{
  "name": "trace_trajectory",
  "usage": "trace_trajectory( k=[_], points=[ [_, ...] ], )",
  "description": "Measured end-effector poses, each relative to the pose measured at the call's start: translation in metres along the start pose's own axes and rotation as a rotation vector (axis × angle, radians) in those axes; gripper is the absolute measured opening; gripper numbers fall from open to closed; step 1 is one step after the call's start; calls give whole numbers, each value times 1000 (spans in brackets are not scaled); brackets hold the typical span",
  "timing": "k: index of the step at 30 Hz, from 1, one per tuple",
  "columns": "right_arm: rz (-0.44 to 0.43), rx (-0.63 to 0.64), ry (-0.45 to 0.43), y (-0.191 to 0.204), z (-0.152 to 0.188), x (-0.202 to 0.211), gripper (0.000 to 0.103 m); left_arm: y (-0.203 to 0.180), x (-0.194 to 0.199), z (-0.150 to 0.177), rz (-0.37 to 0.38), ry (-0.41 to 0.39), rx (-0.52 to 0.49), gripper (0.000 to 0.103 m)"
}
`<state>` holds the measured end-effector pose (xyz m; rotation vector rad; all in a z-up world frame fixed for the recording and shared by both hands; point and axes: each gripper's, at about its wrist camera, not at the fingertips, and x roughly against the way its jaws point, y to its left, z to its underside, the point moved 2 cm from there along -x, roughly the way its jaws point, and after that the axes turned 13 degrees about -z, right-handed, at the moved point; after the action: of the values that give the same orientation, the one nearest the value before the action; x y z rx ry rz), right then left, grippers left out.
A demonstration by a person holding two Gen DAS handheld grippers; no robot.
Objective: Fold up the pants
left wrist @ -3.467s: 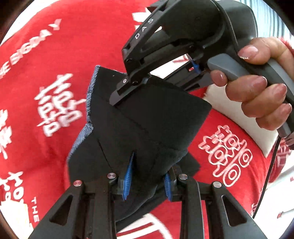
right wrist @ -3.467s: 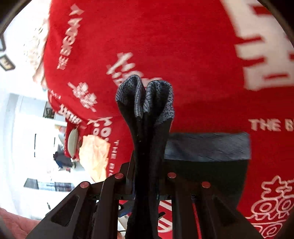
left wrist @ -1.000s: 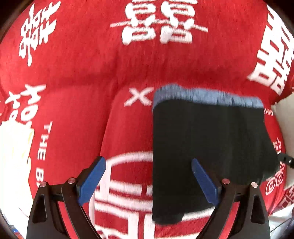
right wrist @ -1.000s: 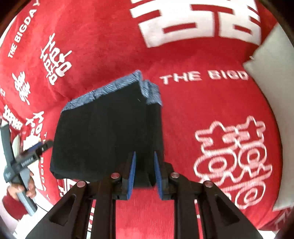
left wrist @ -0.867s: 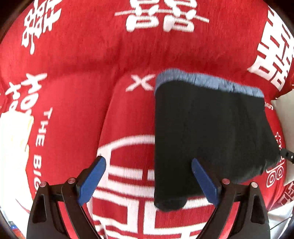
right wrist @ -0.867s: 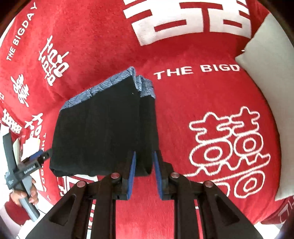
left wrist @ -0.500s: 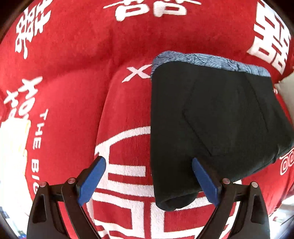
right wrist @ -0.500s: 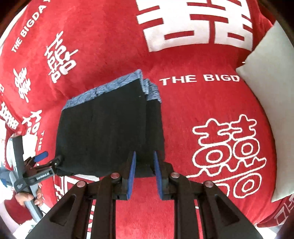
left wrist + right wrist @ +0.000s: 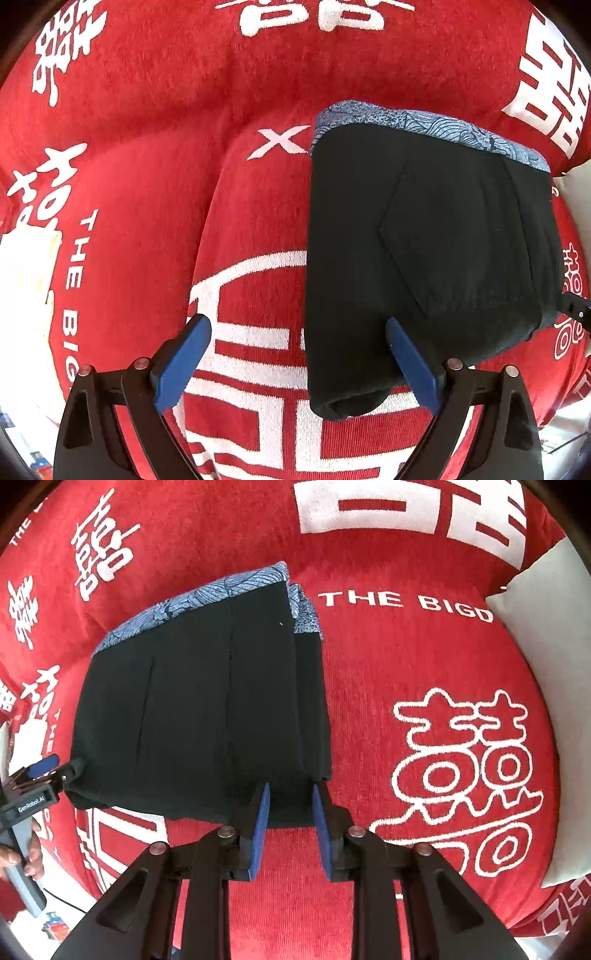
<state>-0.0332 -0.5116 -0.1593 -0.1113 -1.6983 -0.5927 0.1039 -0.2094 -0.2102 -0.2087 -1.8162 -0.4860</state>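
Observation:
The black pants [image 9: 424, 240] with a blue patterned waistband [image 9: 424, 125] lie folded flat on the red blanket. My left gripper [image 9: 295, 323] hangs wide open over their near left corner; only its right pad [image 9: 406, 354] overlaps the fabric, and nothing is gripped. In the right wrist view the pants [image 9: 203, 701] fill the left half. My right gripper [image 9: 290, 790] points down at their near right edge. Its jaws are opening, with the folded edge lying between the pads, which stand apart from it. The left gripper [image 9: 61, 768] shows at the pants' far left corner.
The red blanket [image 9: 147, 147] with white lettering covers the bed on all sides. A white pillow [image 9: 546, 664] lies at the right edge. A hand [image 9: 22, 853] holds the left gripper's handle. A pale cloth [image 9: 26, 295] sits at the blanket's left edge.
Earlier both grippers held the pants up, shut on them. Now the pants lie flat; the left gripper is open and has sunk closer, and the right jaws have widened off the fold.

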Motion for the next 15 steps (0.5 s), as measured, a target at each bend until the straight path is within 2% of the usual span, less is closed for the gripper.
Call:
trace_trajectory(
  k=[12, 15],
  points=[
    [33, -3, 19, 4, -5, 3, 28, -2, 3, -1, -9, 6, -9, 96],
    [37, -10, 17, 4, -4, 2, 33, -1, 3, -1, -3, 8, -12, 96]
  ],
)
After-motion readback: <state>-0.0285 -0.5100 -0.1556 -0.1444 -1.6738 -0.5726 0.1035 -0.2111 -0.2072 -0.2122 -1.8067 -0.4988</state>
